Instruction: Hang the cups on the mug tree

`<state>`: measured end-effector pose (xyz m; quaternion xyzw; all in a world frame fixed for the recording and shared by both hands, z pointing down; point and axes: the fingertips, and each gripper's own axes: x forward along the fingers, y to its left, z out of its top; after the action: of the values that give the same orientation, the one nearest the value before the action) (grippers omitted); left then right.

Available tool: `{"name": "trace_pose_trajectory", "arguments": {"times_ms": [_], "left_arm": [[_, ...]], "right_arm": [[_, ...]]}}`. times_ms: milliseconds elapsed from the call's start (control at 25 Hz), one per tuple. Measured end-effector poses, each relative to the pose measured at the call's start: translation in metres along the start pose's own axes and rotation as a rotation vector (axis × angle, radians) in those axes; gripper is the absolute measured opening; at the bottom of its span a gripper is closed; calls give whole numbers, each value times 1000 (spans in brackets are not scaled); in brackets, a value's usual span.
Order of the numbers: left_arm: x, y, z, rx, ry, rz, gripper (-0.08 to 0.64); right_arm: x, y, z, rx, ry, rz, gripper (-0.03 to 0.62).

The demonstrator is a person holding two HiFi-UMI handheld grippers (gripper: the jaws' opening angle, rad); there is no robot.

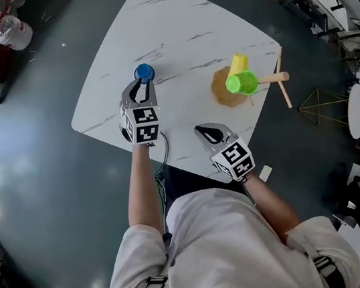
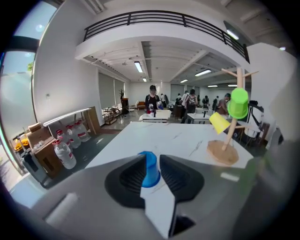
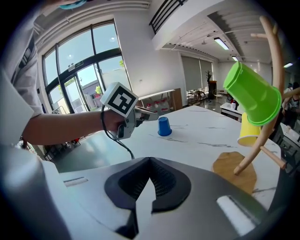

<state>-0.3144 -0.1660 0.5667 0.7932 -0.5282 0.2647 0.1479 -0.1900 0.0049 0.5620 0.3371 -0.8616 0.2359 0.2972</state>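
A white, marble-veined surface (image 1: 168, 26) carries a wooden mug tree (image 1: 225, 96) near its right corner, with the round base flat on the top. Two cups already hang on its pegs: a green cup (image 1: 242, 83) high on the tree, tilted with its mouth down and outward, and a yellow cup (image 1: 238, 63) on a lower peg just beside the stem. A blue cup (image 1: 144, 72) stands upside down on the surface, towards the middle and closer to the near-left edge, well apart from the tree. The left gripper (image 1: 145, 86) points down at it from the person's side. In the left gripper view its jaws stand a little apart, with the blue cup (image 2: 149, 169) framed between their tips. The cup seems to sit at or just beyond the tips rather than being squeezed; the left pad (image 2: 136, 172) may brush its side, but that contact cannot be made out for sure. From the right gripper view the blue cup (image 3: 164, 126) rests on the surface by itself, just ahead of the left gripper (image 3: 152, 114). The right gripper (image 1: 199, 130) hovers over the near edge of the surface, in front of the person. Its jaws are pressed together with nothing between them, and it is aimed towards the tree.
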Motion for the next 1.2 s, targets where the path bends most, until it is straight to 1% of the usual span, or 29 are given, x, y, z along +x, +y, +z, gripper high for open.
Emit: {"name": "trace_pose_trajectory", "arguments": {"times_ms": [120,200,240,320,440,680,760,800,1000,1200], "left_arm": [[9,5,-7,-4,26,-4,149],[17,9,-11,5,50,-5,215],[21,11,-13,13,62,-6,235],[30,14,-17,25,82,-11,261],[44,17,-20,22,102,-27,293],[62,14,-25,41,139,-70,291],[64,13,-27,42,143,-74,254],[64,13,-27,41,141,-72,218],[57,16,-25,37,109,-30,216],[29,8,-13,13,53,11,216]], "right_arm": [[3,-6,0,24,0,-23,-2],[5,-9,2,38,-2,-35,-2],[7,-10,2,44,-3,-39,-2],[8,-11,2,54,-3,-46,-2],[9,-16,2,65,0,-56,-2],[5,-25,3,83,-2,-85,-2],[4,-27,3,85,-5,-92,-2],[3,-28,4,85,-7,-95,-2],[-3,-28,1,80,-12,-92,-2],[-10,-23,-6,70,-19,-64,-2]]}}
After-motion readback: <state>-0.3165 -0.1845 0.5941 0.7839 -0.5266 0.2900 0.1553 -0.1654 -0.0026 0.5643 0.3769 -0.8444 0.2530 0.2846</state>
